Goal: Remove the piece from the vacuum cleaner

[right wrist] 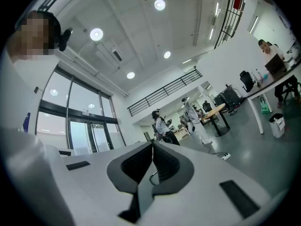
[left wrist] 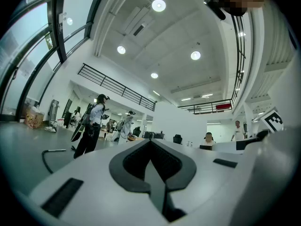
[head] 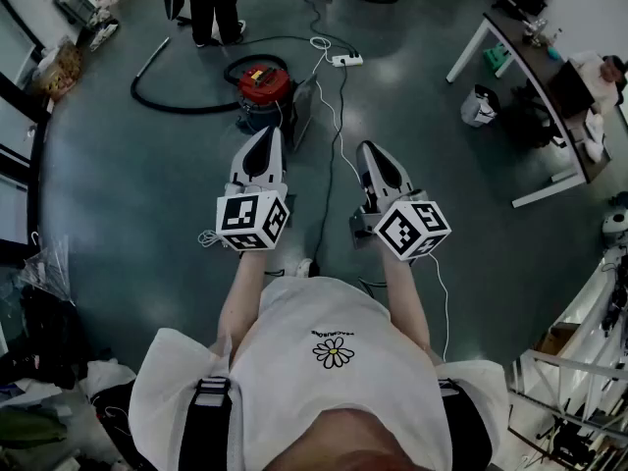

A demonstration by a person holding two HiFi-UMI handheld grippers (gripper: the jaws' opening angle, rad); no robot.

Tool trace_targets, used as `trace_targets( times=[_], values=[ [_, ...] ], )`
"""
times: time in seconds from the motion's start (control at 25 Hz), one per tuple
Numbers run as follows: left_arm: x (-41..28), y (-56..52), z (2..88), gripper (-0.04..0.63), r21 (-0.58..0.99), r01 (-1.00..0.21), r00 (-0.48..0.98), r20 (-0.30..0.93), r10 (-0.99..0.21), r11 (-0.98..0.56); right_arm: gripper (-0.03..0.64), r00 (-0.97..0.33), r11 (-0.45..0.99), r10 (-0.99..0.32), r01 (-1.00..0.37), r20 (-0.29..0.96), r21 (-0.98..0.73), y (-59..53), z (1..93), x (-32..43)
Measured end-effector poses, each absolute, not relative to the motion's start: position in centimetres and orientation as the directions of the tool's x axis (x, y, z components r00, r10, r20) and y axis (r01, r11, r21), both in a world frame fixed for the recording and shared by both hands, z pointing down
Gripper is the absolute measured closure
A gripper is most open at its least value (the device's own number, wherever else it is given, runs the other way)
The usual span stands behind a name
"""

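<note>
Our shirt [head: 324, 361], white with a daisy print, fills the bottom of the head view, and both forearms reach level from it over the floor [head: 128, 184]. We carry the left gripper [head: 267, 135] and the right gripper [head: 371, 148] side by side, near each other but apart. Each gripper view shows its jaws pressed together at the tips with nothing between them.

Ahead of the left gripper, down on the floor, stands the vacuum [head: 263, 86], its drum shut under a red top, so we cannot see inside. Neither gripper touches it. Its black hose [head: 182, 108] loops off to the left and ends in a pale tube [head: 152, 60] lying on the floor. Which part is the piece named in the task we cannot tell. A grey flat thing [head: 302, 111] stands just beside the vacuum's right side.

Cables [head: 336, 160] run from a white power strip [head: 345, 60] beyond the vacuum back toward us, passing between the grippers. To the right, a white bag [head: 478, 106] sits on the floor beside a leg of a desk [head: 530, 62]; its contents are too small to make out. One person [head: 216, 3] stands beyond the hose, and another [head: 601, 72] sits at the desk.
</note>
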State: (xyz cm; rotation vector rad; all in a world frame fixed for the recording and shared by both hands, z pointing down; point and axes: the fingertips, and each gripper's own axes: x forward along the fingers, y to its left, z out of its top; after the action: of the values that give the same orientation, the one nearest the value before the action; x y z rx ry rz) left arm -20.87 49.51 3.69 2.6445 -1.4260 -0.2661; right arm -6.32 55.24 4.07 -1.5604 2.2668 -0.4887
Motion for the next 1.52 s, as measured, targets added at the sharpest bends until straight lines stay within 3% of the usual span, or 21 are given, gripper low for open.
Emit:
trace_targets(
  times=[0.56, 0.92, 1.32, 1.52],
  values=[
    [-27.2, 44.5, 4.4, 0.591, 0.245, -0.813, 0.522, -0.093, -0.848, -0.528, 0.603, -0.226, 0.198, -0.974, -0.865, 0.005, -0.461, 52.5, 5.6, -8.9],
    [-26.5, 41.6, 5.7, 0.591, 0.253, -0.817, 0.520, -0.065, -0.852, -0.518, 0.603, -0.173, 0.108, -0.981, -0.868, 0.090, -0.484, 50.0, 8.1, -6.7],
    [-25.2, 34.0, 7.6, 0.591, 0.205, -0.866, 0.465, -0.012, -0.885, -0.457, 0.603, -0.288, 0.202, -0.954, -0.827, 0.088, -0.524, 39.3, 10.2, -6.2],
    [-21.4, 26.7, 7.7, 0.591, 0.203, -0.869, 0.459, -0.004, -0.888, -0.451, 0.603, -0.319, 0.265, -0.947, -0.847, 0.042, -0.461, 32.8, 9.1, -3.3]
  ],
)
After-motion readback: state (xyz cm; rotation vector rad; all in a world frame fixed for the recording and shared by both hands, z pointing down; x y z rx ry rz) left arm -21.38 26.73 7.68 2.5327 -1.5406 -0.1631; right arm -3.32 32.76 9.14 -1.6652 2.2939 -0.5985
